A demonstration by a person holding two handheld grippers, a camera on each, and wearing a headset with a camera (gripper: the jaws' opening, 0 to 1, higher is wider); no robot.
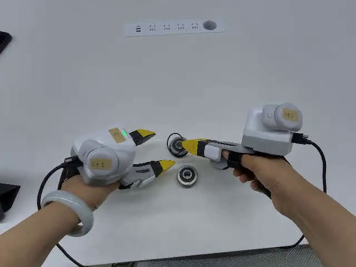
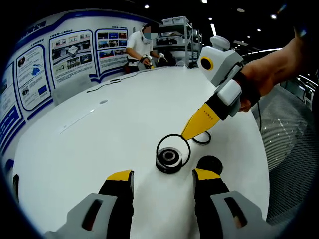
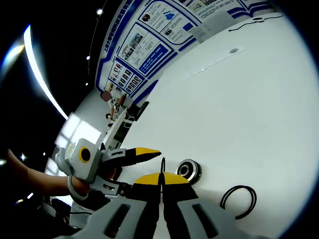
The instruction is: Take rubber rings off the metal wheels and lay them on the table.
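A metal wheel (image 1: 178, 147) (image 2: 168, 159) lies on the white table (image 1: 233, 78). Its black rubber ring (image 1: 173, 137) (image 2: 172, 147) stands tilted, half off the wheel, and my right gripper (image 1: 191, 146) (image 3: 162, 176) is shut on that ring's edge. In the left gripper view the right gripper (image 2: 198, 124) reaches in from the right. A second wheel (image 1: 187, 176) (image 2: 210, 164) (image 3: 188, 171) sits nearer to me. A loose ring (image 2: 202, 141) (image 3: 239, 200) lies flat on the table. My left gripper (image 1: 154, 149) (image 2: 162, 174) is open, just left of the wheels, holding nothing.
A white power strip (image 1: 174, 26) lies at the table's far side. Black cables (image 1: 48, 183) trail from both grippers toward the near edge. A dark object (image 1: 8, 196) sits at the left edge. A person (image 2: 141, 47) stands beyond the table.
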